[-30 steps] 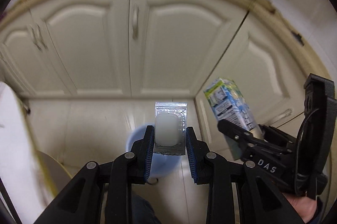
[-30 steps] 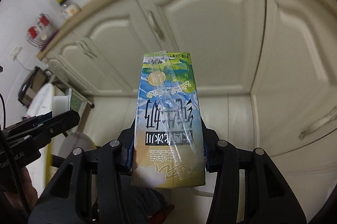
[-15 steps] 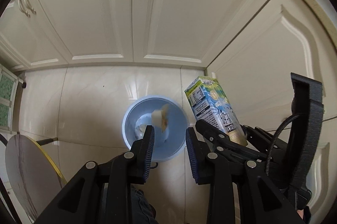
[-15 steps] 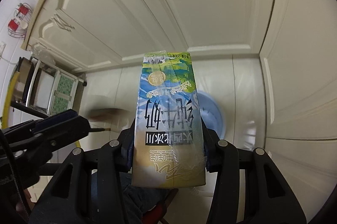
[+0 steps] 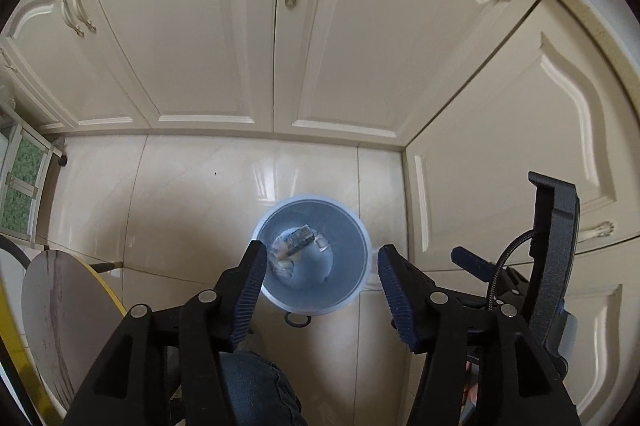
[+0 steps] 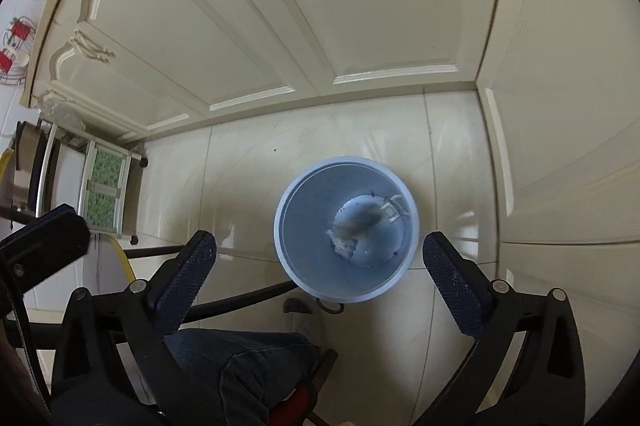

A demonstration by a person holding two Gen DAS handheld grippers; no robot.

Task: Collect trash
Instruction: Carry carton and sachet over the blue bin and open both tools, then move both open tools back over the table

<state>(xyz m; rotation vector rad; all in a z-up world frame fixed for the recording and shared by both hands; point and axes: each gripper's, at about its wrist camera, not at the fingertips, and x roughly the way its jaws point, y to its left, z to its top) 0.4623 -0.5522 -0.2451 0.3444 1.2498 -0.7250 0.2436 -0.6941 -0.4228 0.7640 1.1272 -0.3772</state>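
A: Where both wrist views look steeply down, what lies below the left gripper point(image 5: 320, 276)?

B: A pale blue trash bin point(image 5: 362, 238) stands on the glossy cream floor tiles point(image 5: 192, 194), in the corner formed by two runs of cream cabinet doors point(image 5: 192, 38). The left gripper hangs over it with its jaws opening and nothing between them; the blue ribbed pads point(image 5: 250, 286) touch no object.

A: And the right gripper point(image 6: 320, 268)?

B: Its jaws are likewise opening, spread wide on either side of the bin's mouth point(image 6: 288, 194) in the right wrist view, with nothing between them. In the left wrist view, part of the right gripper's black body appears at the right edge, beside the bin.

A: Where is the trash?

B: Inside the bin, on its bottom. The left wrist view shows a small clear packet point(image 5: 282, 258) toward the left of the bottom and a darker boxy item point(image 5: 301, 237), partly blurred, just beside it. In the right wrist view the contents point(image 6: 360, 224) read as a blurred grey-brown shape with pale bits at its lower left; what each piece is cannot be told.

A: What else is in frame?

B: A round stool top with a yellow edge point(image 5: 64, 310) at lower left, a narrow cart with green patterned panels point(image 6: 106, 192) against the cabinets, and the person's knee in dark denim point(image 6: 240, 366) at the bottom. A small black ring point(image 5: 297, 320) lies on the floor just beside the bin's near side.
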